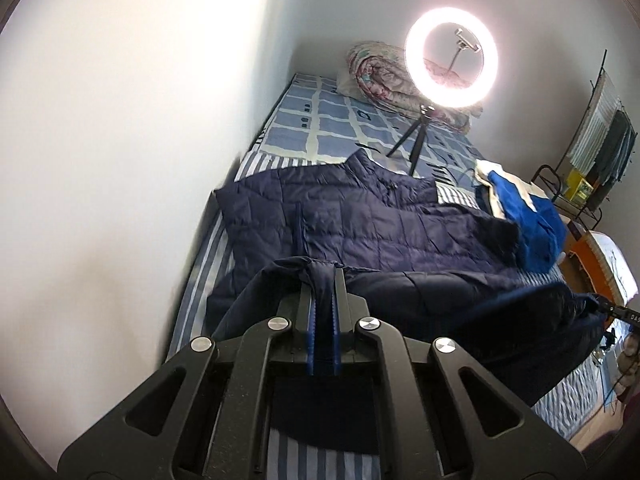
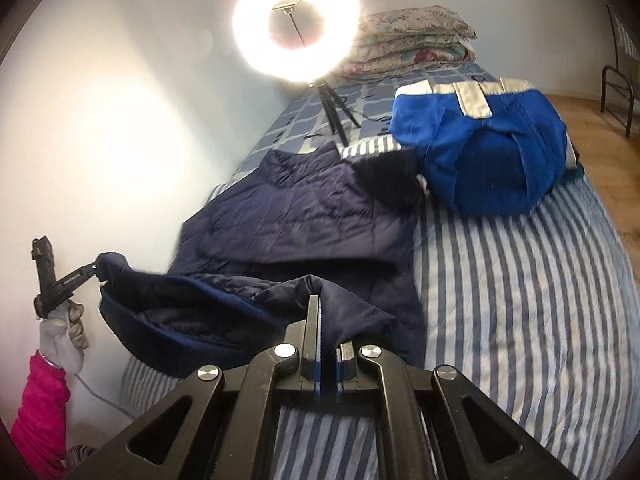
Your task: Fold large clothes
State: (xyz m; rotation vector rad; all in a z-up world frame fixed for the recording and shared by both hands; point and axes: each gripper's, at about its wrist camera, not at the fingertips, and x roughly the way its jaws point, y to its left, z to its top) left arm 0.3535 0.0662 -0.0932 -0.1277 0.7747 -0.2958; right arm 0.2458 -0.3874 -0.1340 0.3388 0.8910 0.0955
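Observation:
A navy quilted jacket lies on the striped bed sheet, collar toward the far end; it also shows in the right wrist view. My left gripper is shut on the jacket's near hem and holds it lifted. My right gripper is shut on the same hem further right, also lifted. The left gripper appears at the left of the right wrist view, pinching the hem corner. The right gripper shows at the right edge of the left wrist view.
A blue and white garment lies bunched on the bed's far right. A lit ring light on a tripod stands behind the jacket. Folded floral quilts sit at the bed's head. A white wall runs along the left. A rack stands at the right.

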